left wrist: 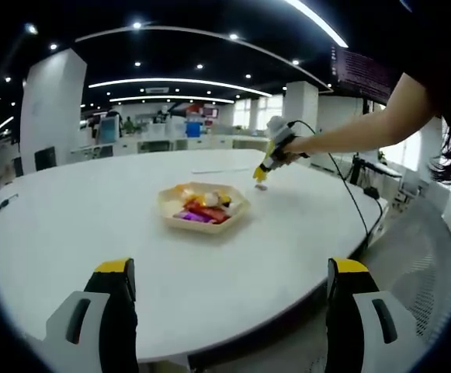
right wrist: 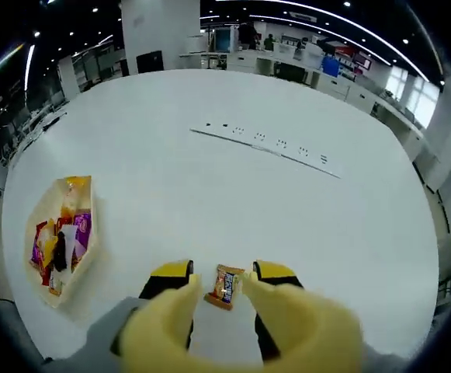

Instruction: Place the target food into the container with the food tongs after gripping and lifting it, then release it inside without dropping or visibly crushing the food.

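My right gripper (right wrist: 221,281), jaws wide, straddles the small orange snack packet (right wrist: 225,286), well right of the yellow tray (right wrist: 81,268); a skewed closure could crush it.

My left gripper (left wrist: 229,284) hangs wide, empty.

Small orange snack packet (right wrist: 225,286) flat on table, between my right gripper (right wrist: 222,281) jaws; tan hexagonal tray (right wrist: 79,268) of snacks lies left.

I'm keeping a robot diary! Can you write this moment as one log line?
right gripper: open, jaws either side of snack packet on table | left gripper: open, idle | tray: holds snacks | packet not yet lifted
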### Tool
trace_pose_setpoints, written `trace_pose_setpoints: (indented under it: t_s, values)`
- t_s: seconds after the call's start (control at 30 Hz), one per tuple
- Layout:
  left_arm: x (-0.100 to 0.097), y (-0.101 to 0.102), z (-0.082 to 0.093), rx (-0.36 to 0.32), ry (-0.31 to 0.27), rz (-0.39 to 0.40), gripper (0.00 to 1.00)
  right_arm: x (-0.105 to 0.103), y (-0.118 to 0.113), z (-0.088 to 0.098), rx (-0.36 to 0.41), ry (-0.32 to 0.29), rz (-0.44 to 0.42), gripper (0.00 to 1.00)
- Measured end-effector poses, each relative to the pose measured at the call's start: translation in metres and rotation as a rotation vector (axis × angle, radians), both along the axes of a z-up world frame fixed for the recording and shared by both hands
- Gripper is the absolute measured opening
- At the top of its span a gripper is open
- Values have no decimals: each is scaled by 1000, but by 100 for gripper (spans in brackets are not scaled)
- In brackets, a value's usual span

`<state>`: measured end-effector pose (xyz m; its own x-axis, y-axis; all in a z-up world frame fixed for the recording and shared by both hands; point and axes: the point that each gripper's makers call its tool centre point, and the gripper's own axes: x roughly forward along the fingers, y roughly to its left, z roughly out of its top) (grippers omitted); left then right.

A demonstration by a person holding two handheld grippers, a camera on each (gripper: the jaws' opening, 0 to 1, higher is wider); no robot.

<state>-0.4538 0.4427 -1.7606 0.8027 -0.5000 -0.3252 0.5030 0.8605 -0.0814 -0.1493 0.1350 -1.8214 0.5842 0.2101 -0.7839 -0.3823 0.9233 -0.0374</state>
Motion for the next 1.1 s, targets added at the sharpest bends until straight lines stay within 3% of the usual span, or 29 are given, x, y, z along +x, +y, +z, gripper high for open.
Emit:
trace_pose_setpoints:
  t_s: [0.17, 0.23, 0.27, 0.33, 1.1]
  values:
    - [0, -1, 0, -4, 1, 0, 99, 0, -3, -10, 4, 7, -19, 29]
    - [0, -2, 0, -3, 3, 0, 99, -3, -7, -15, -42, 18, 3, 29]
    - [0, -2, 1, -5, 3, 0, 99, 4, -5, -9, -46, -32, 30, 29]
    - [0, -2, 1, -5, 2, 2, 99, 1, -6, -10, -23, 3, -5, 29]
    - [0, -1, 1, -4, 4, 5, 99, -1, -5, -10, -45, -7, -2, 22]
